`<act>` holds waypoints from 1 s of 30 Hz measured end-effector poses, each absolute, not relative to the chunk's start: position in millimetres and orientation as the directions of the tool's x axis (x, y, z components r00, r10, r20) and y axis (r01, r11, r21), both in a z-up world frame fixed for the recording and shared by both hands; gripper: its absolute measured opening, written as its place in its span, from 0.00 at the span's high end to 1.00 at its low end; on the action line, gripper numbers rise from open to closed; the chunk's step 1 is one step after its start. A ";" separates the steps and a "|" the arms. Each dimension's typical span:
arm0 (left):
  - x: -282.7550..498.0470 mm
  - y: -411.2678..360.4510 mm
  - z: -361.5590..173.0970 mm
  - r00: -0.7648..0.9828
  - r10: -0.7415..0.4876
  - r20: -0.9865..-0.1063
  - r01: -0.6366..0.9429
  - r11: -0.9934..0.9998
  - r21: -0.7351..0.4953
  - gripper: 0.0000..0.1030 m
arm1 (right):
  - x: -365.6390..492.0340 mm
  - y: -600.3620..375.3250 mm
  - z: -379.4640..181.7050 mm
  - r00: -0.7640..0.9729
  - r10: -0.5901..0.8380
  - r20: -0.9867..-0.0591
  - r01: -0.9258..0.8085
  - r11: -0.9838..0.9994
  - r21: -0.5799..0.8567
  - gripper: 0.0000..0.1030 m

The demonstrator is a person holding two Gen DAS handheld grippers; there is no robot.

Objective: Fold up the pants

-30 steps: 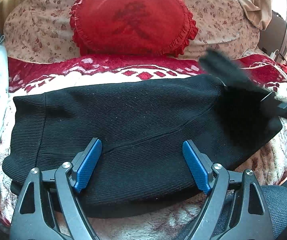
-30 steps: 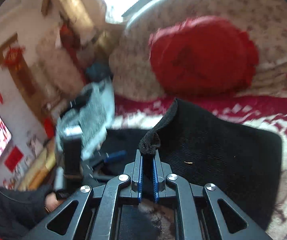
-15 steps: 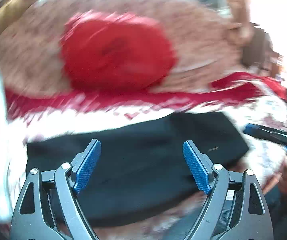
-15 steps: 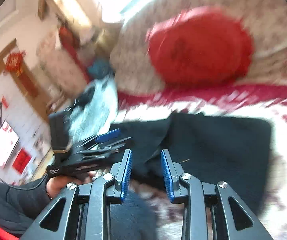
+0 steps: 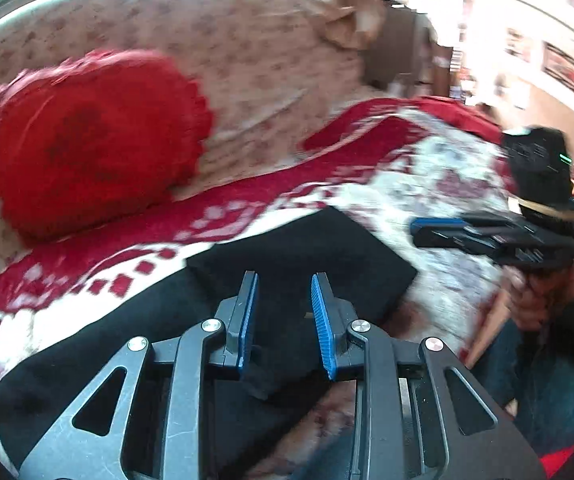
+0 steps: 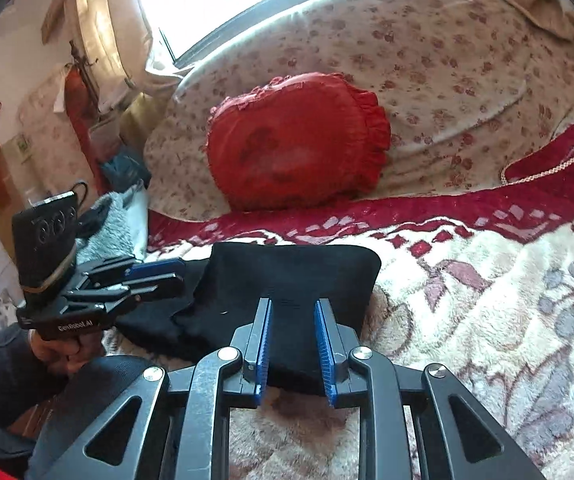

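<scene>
Pants, black and finely ribbed, lie folded into a compact rectangle on the red-and-cream patterned blanket, the upper layer doubled over with 1 thick rounded fold at the right end and looser layers trailing toward the left. At the far left the left gripper, held by a hand, hovers beside the pants; its jaws have just been closing and nothing sits between them. A red ruffled cushion leans on the floral bedding behind. The right gripper hangs above the near edge, jaws just narrowing, part open, empty.
</scene>
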State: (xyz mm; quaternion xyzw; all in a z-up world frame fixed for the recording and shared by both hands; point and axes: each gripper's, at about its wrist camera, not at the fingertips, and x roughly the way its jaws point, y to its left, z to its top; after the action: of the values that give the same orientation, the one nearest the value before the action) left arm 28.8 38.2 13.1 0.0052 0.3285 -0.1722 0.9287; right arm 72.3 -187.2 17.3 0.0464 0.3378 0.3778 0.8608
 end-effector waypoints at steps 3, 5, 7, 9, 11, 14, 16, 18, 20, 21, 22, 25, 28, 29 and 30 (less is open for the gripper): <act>54.5 50.9 -10.4 0.650 -0.294 -0.701 0.254 0.953 -0.163 0.75 | 74.4 -175.7 15.0 0.439 0.717 -0.541 -0.651 0.669 0.358 0.80; 58.1 55.0 -25.4 0.613 -0.273 -0.741 0.238 0.959 -0.155 0.75 | 69.7 -165.7 15.8 0.433 0.715 -0.549 -0.678 0.660 0.323 0.80; 50.4 59.6 -24.0 0.635 -0.276 -0.722 0.227 0.959 -0.168 0.75 | 73.0 -165.1 17.9 0.522 0.628 -0.578 -0.642 0.735 0.219 0.80; 39.1 64.0 -13.6 0.682 -0.271 -0.679 0.216 0.962 -0.167 0.75 | 93.3 -184.8 20.6 0.598 0.546 -0.587 -0.544 0.814 0.203 0.80; 29.6 67.0 4.1 0.726 -0.315 -0.611 0.250 0.949 -0.193 0.75 | 102.6 -196.4 24.7 0.578 0.587 -0.567 -0.552 0.793 0.258 0.80; 34.2 57.9 20.6 0.724 -0.390 -0.569 0.338 0.920 -0.200 0.75 | 94.2 -187.5 25.7 0.511 0.648 -0.565 -0.628 0.730 0.269 0.80; 48.7 43.3 19.7 0.679 -0.422 -0.601 0.401 0.899 -0.178 0.75 | 87.2 -174.7 16.8 0.498 0.615 -0.612 -0.640 0.736 0.219 0.80; 71.4 37.9 3.0 0.653 -0.346 -0.674 0.364 0.924 -0.121 0.75 | 85.0 -165.7 3.8 0.457 0.600 -0.657 -0.654 0.727 0.210 0.80; 92.4 47.7 -23.5 0.594 -0.282 -0.753 0.276 0.951 -0.138 0.76 | 92.4 -155.1 -18.0 0.419 0.531 -0.737 -0.634 0.752 0.182 0.80; 94.3 55.8 -30.7 0.589 -0.319 -0.743 0.258 0.945 -0.201 0.76 | 94.8 -155.8 -22.8 0.421 0.541 -0.728 -0.626 0.754 0.198 0.80; 90.3 61.5 -31.8 0.599 -0.340 -0.725 0.248 0.940 -0.236 0.76 | 96.8 -158.1 -22.9 0.416 0.553 -0.722 -0.615 0.756 0.224 0.80; 83.7 59.6 -30.7 0.609 -0.328 -0.722 0.235 0.944 -0.230 0.76 | 96.8 -164.4 -5.1 0.455 0.570 -0.684 -0.614 0.757 0.223 0.80; 83.2 58.4 -31.2 0.618 -0.321 -0.718 0.227 0.947 -0.228 0.76 | 105.0 -165.5 17.6 0.548 0.590 -0.592 -0.601 0.771 0.212 0.80; 82.8 59.1 -31.4 0.620 -0.321 -0.716 0.224 0.947 -0.231 0.76 | 110.6 -163.5 19.0 0.560 0.587 -0.585 -0.591 0.778 0.215 0.80; 82.5 60.1 -32.4 0.623 -0.320 -0.714 0.222 0.947 -0.230 0.76 | 123.9 -156.8 12.2 0.557 0.569 -0.605 -0.575 0.790 0.214 0.80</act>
State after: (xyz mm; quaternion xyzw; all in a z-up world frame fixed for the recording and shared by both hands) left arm 82.5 60.1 -32.4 -0.0597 0.4071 -0.1507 0.8989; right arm 123.9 -156.8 12.2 -0.0043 0.3416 0.3240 0.8822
